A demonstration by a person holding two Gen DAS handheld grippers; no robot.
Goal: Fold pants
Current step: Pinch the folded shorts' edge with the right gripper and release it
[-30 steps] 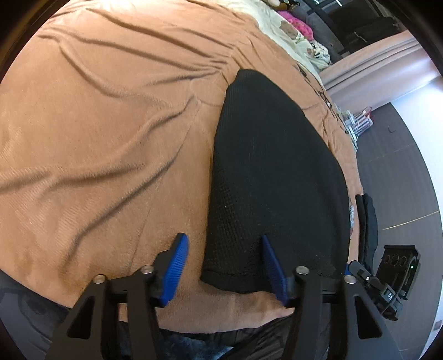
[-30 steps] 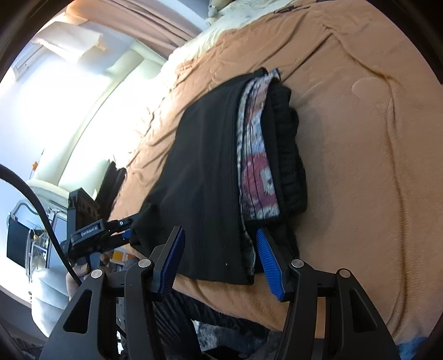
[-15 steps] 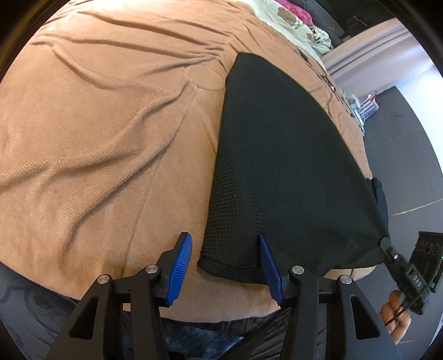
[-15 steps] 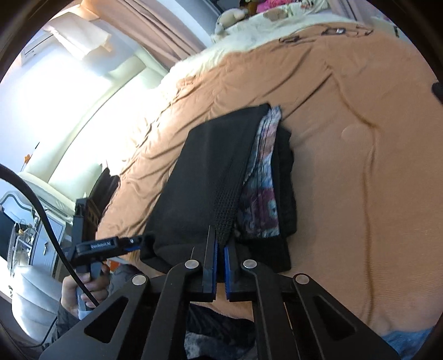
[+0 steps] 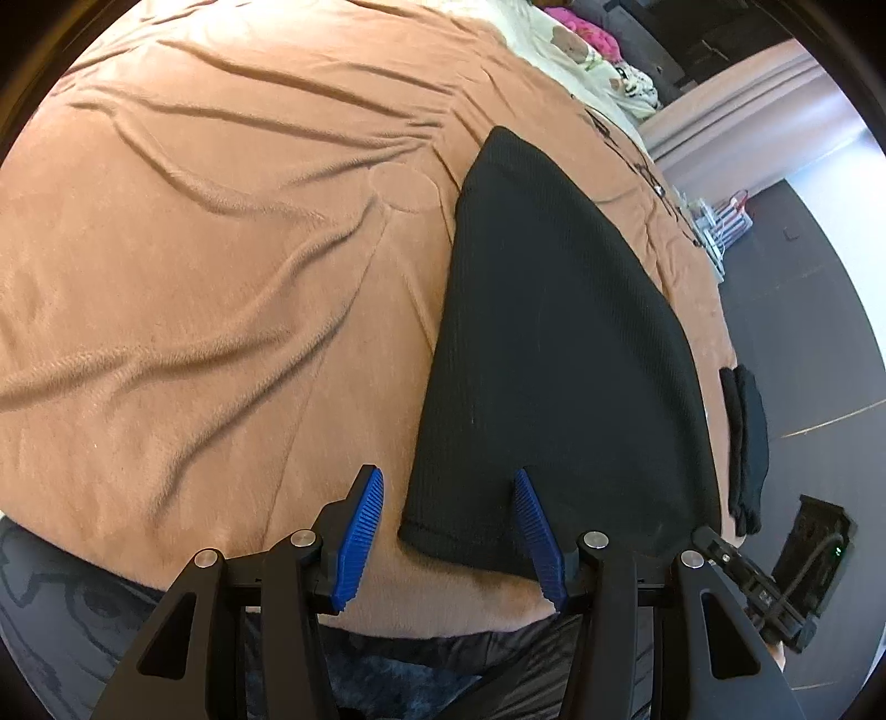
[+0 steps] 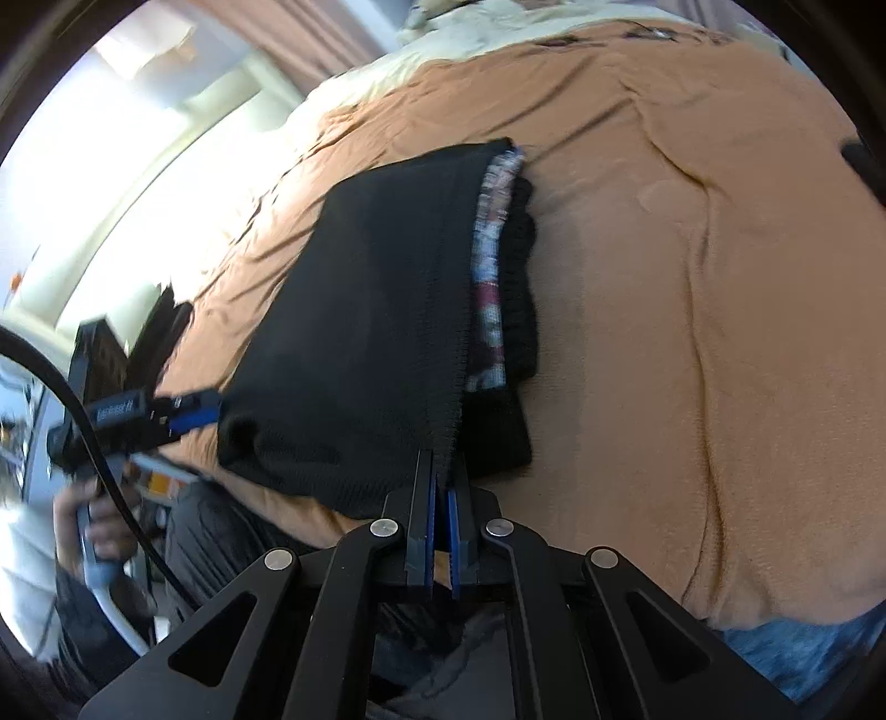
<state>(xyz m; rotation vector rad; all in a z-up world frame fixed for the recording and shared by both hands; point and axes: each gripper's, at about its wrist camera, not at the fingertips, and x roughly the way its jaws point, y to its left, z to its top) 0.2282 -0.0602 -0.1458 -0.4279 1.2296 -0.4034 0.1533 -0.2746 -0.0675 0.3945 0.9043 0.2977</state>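
Black knit pants [image 5: 554, 343] lie flat on a brown blanket [image 5: 221, 277]. My left gripper [image 5: 447, 473] stands open over their near left corner, and the hem lies loose between the blue fingers [image 5: 360, 531]. In the right wrist view my right gripper [image 6: 440, 471] is shut on the near right edge of the pants [image 6: 376, 332] and holds that edge a little off the bed. The left gripper [image 6: 188, 415] shows there at the pants' other near corner, held by a hand [image 6: 94, 531]. The right gripper's black body [image 5: 742, 576] shows at the lower right of the left wrist view.
Under the pants' right side lie a patterned garment [image 6: 490, 266] and a black garment [image 6: 523, 332]. Another dark folded item [image 5: 747, 443] sits at the bed's edge. Pale bedding [image 5: 587, 50] is at the far end, with dark floor [image 5: 803, 310] to the right.
The right gripper went from open to shut on the pants' near right edge and rose slightly with it. The left gripper stayed open at the left corner.
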